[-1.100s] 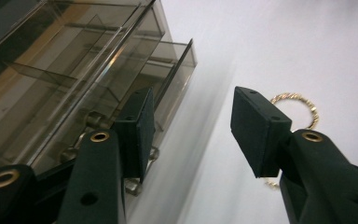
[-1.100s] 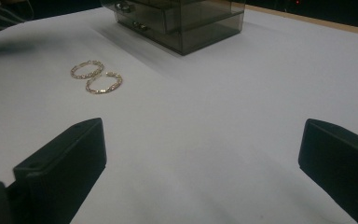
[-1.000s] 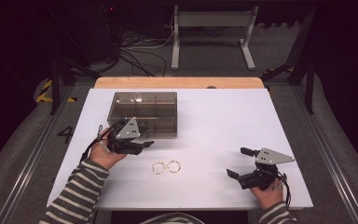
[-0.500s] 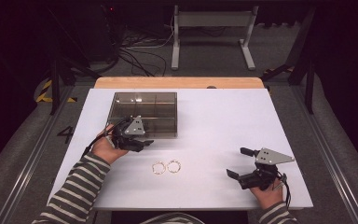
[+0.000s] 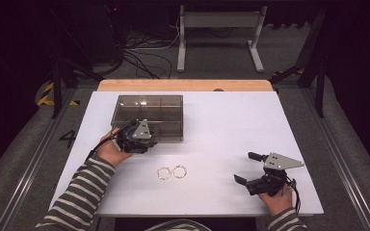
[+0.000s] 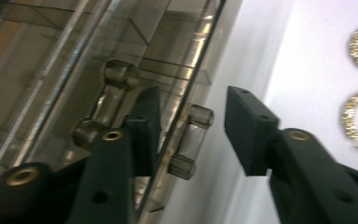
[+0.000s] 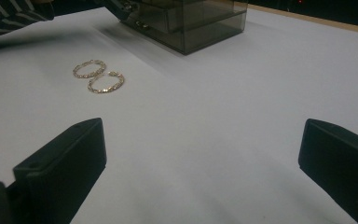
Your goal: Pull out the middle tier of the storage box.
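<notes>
While your left tongs [image 6: 191, 130] stand partly spread with the clear handle [image 6: 189, 142] of the smoked box [image 5: 149, 115] between their jaws, the jaws have just been closing in on it; the pads do not yet press on it, so nothing is gripped. One jaw lies against the box's front panel, the other hangs free over the white surface [image 5: 231, 125]. From the high view, these left tongs [image 5: 137, 139] sit at the box's near edge, toward the surface's left side.

Your right tongs [image 7: 200, 154] are spread wide and released, with bare surface between the jaws. They rest near the near right corner of the surface, as the high view shows [image 5: 253, 168], well apart from everything else.

Count two tongs, two gold hoop earrings [image 5: 172, 172] and one box. The earrings lie side by side, touching or nearly so, on the surface between your two hands, toward the near edge and just in front of the box. The box stands toward the far left of the surface; it has see-through walls and inner dividers, and I cannot tell what its compartments hold.
</notes>
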`<act>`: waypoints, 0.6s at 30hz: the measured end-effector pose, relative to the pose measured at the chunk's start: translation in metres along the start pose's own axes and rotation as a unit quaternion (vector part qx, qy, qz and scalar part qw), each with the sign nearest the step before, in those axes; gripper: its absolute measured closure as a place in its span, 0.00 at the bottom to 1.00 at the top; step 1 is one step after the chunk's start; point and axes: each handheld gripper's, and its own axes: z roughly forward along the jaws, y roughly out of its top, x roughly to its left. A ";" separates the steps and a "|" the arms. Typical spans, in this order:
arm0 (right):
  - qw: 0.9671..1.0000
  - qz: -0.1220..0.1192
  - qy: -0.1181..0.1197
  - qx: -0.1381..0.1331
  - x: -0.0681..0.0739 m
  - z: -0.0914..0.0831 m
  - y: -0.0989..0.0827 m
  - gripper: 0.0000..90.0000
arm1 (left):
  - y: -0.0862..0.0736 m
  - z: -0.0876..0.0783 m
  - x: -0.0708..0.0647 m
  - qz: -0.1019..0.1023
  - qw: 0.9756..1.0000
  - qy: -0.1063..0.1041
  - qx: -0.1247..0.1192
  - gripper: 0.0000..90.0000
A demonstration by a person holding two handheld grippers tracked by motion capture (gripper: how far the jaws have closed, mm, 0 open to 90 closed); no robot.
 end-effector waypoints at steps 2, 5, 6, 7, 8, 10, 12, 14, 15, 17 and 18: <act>1.000 0.000 0.000 0.000 0.000 0.000 0.000 0.02 | 0.000 0.000 0.000 0.005 1.000 0.002 0.002 0.71; 1.000 0.001 0.000 0.000 0.000 0.000 0.000 0.02 | 0.001 -0.001 -0.003 0.009 1.000 0.005 0.004 0.72; 1.000 0.001 0.000 0.000 0.000 0.000 0.000 0.02 | 0.001 -0.002 -0.003 0.011 1.000 0.003 0.006 0.72; 1.000 0.001 0.001 -0.001 0.000 0.000 0.000 0.02 | 0.001 -0.003 -0.003 0.010 1.000 -0.001 0.006 0.72; 1.000 0.001 0.001 0.000 0.000 0.000 0.000 0.02 | 0.001 -0.004 -0.004 0.008 1.000 -0.004 0.006 0.72; 1.000 0.001 0.001 -0.001 0.000 0.000 0.000 0.02 | 0.002 -0.006 -0.005 0.008 1.000 -0.006 0.008 0.72; 1.000 0.002 0.001 -0.001 0.000 0.000 0.000 0.02 | 0.002 -0.007 -0.006 0.007 1.000 -0.010 0.008 0.73; 1.000 0.001 0.001 0.000 0.000 0.000 0.000 0.02 | 0.003 -0.009 -0.008 0.008 1.000 -0.012 0.008 0.73; 1.000 0.001 0.000 0.000 0.000 0.000 0.000 0.02 | 0.004 -0.010 -0.009 0.010 1.000 -0.014 0.010 0.73; 1.000 0.002 0.000 -0.001 0.000 0.000 0.000 0.02 | 0.004 -0.013 -0.011 0.011 1.000 -0.018 0.011 0.73; 1.000 0.002 0.000 -0.001 0.000 0.000 0.000 0.02 | 0.004 -0.014 -0.012 0.009 1.000 -0.021 0.012 0.73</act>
